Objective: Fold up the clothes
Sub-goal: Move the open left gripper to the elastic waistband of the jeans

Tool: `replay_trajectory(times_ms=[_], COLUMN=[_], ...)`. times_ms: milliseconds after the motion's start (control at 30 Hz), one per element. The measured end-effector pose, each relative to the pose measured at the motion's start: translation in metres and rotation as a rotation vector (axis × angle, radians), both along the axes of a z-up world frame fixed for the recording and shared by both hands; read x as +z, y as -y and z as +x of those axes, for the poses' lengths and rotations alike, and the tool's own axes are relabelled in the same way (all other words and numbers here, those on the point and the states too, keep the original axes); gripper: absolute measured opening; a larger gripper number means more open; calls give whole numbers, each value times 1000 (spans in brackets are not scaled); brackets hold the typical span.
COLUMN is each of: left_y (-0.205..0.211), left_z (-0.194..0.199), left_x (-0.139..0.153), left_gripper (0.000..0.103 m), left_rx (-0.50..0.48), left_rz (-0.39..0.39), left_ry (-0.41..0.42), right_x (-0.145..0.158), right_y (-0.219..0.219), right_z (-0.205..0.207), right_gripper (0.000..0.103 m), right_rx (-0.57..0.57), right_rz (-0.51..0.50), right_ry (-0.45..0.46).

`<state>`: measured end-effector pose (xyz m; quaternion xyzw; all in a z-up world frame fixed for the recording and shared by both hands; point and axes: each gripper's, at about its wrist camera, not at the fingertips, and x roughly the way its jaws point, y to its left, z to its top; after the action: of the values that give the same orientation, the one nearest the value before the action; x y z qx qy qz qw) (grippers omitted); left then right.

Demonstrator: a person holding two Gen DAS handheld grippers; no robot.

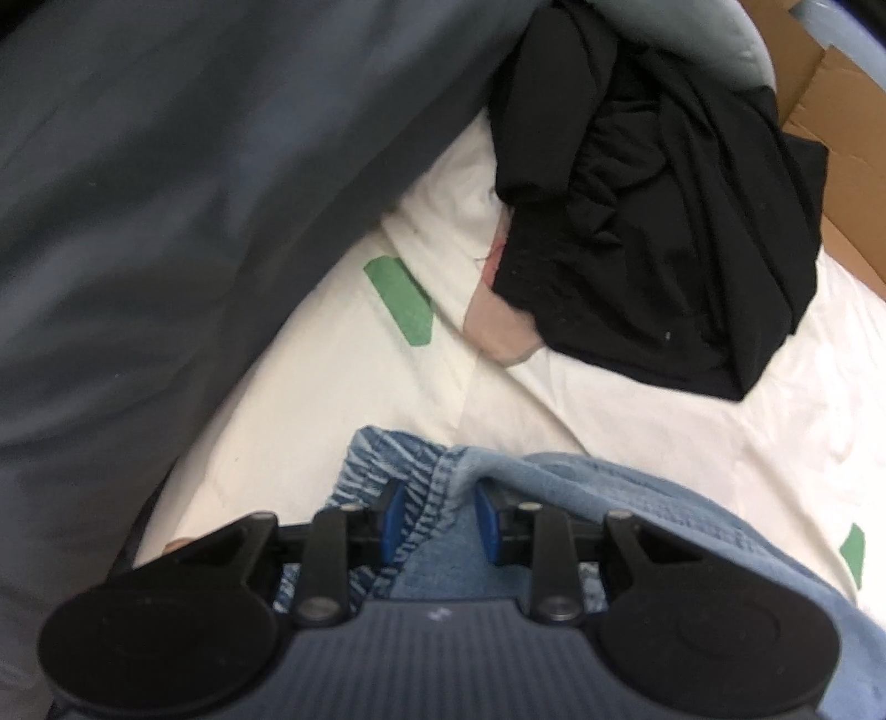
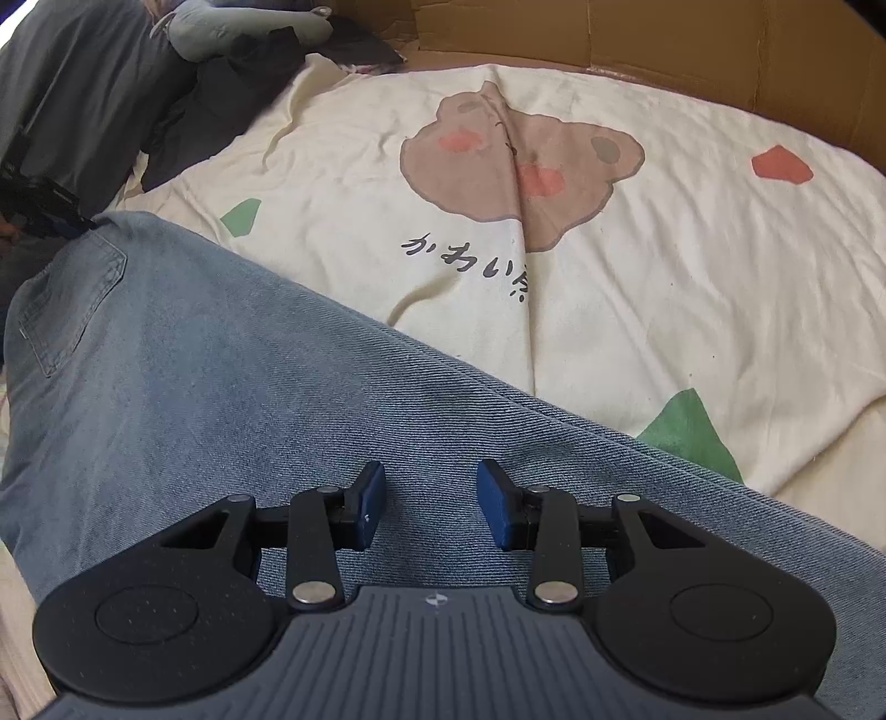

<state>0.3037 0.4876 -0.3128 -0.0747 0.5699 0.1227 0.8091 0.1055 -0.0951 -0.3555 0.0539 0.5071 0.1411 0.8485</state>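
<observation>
1. Where the cream cotton bed sheet printed with a brown bear face, red and green patches and dark script covers the bed, a pair of light blue denim jeans lies across its near side; a back pocket shows toward the sheet's left edge in the right wrist view.
2. At that left end the left gripper points steeply down with its jaws partly closed; a bunched fold of the jeans' seamed edge sits between the blue pads, and the denim drapes over the right-hand finger, so the cloth looks pinched.
3. Over the broad middle of the jeans the right gripper hangs tilted downward; its jaws stand part-way open with flat denim showing in the gap between the pads; whether the tips touch the cloth I cannot tell, and nothing is clamped.
4. Toward the far left corner of the bed a crumpled black fabric garment lies heaped on the sheet, well apart from the jeans; a pale grey-green cloth item rests behind it.
5. Along the far edge of the bed stands a brown cardboard wall; a large dark grey fabric fills the left of the left wrist view, blurred.
</observation>
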Motion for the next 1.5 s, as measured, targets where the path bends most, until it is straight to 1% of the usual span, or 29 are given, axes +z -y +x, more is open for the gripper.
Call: replay_trajectory(times_ms=[67, 200, 267, 300, 400, 500, 600, 667, 833, 967, 1067, 1133, 1200, 1300, 1400, 1500], left_y=[1, 3, 8, 14, 39, 61, 75, 80, 81, 78, 74, 74, 76, 71, 57, 46], left_z=[1, -4, -8, -10, -14, -18, -16, -9, 9, 11, 10, 8, 2, -12, -27, -47], left_x=[2, 19, 30, 35, 41, 32, 22, 13, -10, -16, -13, -5, 9, 30, 47, 57], left_gripper=[31, 30, 30, 29, 29, 29, 29, 29, 29, 31, 31, 31, 29, 29, 29, 29], left_rx=[-2, 13, 10, -5, -100, -158, -173, -169, -157, -156, -136, -126, -143, -151, -129, -87], left_rz=[1, -10, -28, -32, -25, -52, -59, -67, -61, -71, -92, -96, -90, -87, -76, -75], left_ry=[-6, -6, 1, 4, 5, 2, 21, 12, -17, 1, 1, -1, 12, 31, 37, 35], right_x=[0, 1, 2, 3, 4, 4, 4, 3, 2, 1, 0, 0, 0, -1, -1, -1], right_y=[2, 6, 9, 10, 14, 13, 13, 14, 14, 14, 14, 14, 15, 15, 14, 14], right_z=[1, 5, 7, 8, 11, 13, 13, 13, 13, 12, 12, 12, 12, 10, 10, 10], right_gripper=[42, 36, 35, 35, 35, 35, 35, 35, 35, 35, 35, 35, 35, 35, 35, 35], right_rx=[-6, -25, -40, -52, -76, -79, -76, -75, -68, -66, -64, -61, -60, -61, -59, -58], right_rz=[14, 16, 12, 9, -2, -13, -11, -9, -12, -10, -12, -11, -7, -7, -10, -9], right_ry=[-9, -24, -24, -22, -18, -18, -18, -18, -16, -12, -8, -9, -9, -4, 0, 1])
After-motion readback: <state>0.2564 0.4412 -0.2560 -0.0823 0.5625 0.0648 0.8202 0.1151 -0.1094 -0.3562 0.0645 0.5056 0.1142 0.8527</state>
